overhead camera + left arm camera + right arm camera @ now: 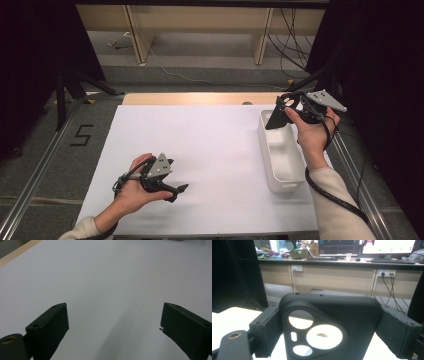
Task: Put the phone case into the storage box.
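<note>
My right gripper (280,117) clamps a black phone case (329,327) at the high view's right, above the white bin (282,165). My left gripper (175,192), lower left, stands wide and empty over the white tabletop (215,145).

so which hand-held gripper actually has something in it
The right hand-held gripper, raised over the white bin: its jaws clamp a black phone case by its sides. The left hand-held gripper stands open over the bare white table.
</note>
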`<state>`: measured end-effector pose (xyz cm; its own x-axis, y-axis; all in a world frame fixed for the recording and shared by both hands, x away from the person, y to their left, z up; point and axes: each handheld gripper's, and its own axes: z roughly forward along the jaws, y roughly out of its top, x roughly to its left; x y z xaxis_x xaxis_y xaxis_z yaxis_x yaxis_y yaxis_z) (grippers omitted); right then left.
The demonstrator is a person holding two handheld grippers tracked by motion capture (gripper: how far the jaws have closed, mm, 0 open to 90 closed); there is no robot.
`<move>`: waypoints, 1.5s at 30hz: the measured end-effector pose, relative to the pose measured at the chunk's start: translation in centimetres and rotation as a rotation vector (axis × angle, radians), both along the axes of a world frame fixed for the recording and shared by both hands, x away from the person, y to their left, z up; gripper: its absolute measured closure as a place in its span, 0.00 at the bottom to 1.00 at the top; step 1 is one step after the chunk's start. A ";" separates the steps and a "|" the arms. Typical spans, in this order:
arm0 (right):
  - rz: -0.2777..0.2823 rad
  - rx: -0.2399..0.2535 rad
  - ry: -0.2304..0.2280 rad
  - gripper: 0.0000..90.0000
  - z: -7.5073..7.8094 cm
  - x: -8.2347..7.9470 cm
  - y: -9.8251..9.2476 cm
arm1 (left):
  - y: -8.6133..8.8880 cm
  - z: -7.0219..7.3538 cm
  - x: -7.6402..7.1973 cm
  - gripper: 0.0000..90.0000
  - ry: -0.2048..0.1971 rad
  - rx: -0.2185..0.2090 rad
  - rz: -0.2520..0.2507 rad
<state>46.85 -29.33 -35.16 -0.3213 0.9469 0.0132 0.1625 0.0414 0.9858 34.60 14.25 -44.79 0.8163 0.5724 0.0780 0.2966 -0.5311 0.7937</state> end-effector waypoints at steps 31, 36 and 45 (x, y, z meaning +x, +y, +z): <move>-0.002 -0.008 -0.002 0.17 -0.1 1.0 0.2 | 0.0 0.0 0.0 0.09 0.003 -0.002 0.000; -0.003 -0.010 0.001 0.17 -0.1 1.1 0.2 | 0.0 0.0 0.0 0.09 0.004 -0.002 0.000; -0.004 -0.008 0.002 0.17 -0.2 1.4 0.3 | -0.1 0.0 0.0 0.09 0.003 -0.001 -0.003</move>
<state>48.22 -29.07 -35.35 -0.3176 0.9482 0.0063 0.1650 0.0487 0.9851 34.60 14.19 -44.77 0.8180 0.5703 0.0745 0.2979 -0.5309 0.7933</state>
